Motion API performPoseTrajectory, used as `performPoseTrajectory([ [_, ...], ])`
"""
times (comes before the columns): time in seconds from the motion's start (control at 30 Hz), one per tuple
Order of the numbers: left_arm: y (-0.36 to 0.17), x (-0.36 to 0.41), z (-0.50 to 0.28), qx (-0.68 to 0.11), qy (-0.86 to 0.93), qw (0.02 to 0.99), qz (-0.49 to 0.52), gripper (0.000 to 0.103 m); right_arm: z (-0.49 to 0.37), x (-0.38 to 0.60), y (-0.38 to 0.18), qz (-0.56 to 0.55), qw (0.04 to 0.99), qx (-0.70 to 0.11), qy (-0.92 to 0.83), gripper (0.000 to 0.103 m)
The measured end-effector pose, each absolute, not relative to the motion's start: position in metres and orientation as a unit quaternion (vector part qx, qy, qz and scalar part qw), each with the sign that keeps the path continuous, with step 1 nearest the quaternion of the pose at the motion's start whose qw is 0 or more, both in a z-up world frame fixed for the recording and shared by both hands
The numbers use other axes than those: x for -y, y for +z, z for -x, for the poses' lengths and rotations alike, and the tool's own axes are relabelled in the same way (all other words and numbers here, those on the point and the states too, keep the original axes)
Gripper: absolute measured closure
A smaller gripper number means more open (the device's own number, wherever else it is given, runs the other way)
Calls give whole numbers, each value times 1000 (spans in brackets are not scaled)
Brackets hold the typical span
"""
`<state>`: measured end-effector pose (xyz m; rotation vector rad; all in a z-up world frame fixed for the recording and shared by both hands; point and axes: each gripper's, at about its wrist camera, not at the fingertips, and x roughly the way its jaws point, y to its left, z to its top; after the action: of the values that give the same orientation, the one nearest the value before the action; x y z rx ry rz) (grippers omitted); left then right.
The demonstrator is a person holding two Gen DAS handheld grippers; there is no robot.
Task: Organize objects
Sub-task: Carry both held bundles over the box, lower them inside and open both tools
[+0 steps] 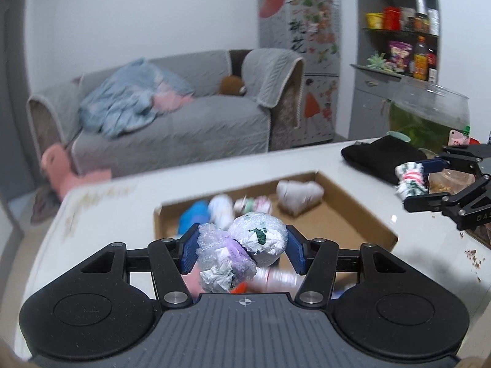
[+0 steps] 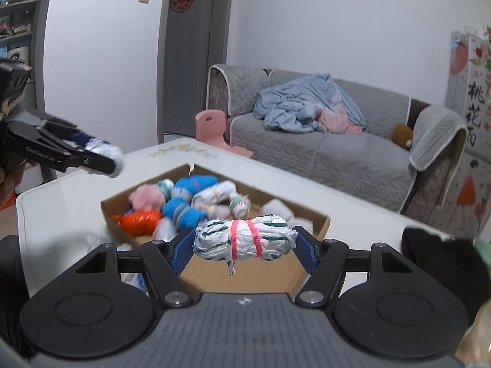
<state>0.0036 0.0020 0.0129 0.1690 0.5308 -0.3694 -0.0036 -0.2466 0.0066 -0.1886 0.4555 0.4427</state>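
A shallow cardboard box (image 1: 353, 202) sits on the white table (image 1: 337, 159) and holds several rolled plastic-bag bundles: blue, pink, orange and white ones (image 2: 181, 205). My left gripper (image 1: 242, 250) is shut on a white and purple bag bundle (image 1: 245, 245) above the box's near edge. My right gripper (image 2: 244, 240) is shut on a white bundle with green marks and red bands (image 2: 245, 239), held over the box's near corner (image 2: 322, 214). Each gripper shows in the other's view, the right one (image 1: 423, 184) and the left one (image 2: 101, 159).
A black cloth (image 1: 380, 156) lies on the table at the right, by a glass fish bowl (image 1: 429, 110). Crumbs (image 1: 474, 257) lie at the table's right edge. A grey sofa (image 1: 172, 122), a pink stool (image 2: 214, 128) and a shelf unit (image 1: 399, 30) stand beyond.
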Motion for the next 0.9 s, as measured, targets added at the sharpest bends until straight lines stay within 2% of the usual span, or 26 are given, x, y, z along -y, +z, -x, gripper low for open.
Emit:
performPoseTrajectory([
  [0.23,6,48,-63,-272,-234,926,-115,40,-35,239,9,124,938,-231,227,38],
  [0.47,-41,87,-120,-315,-250,904,-143,40,-78,235,-11,138,925,-265,236,38],
  [0.9,-92,105,-164,-368,-259,880,-154,40,-125,241,-59,157,898,-322,255,38],
])
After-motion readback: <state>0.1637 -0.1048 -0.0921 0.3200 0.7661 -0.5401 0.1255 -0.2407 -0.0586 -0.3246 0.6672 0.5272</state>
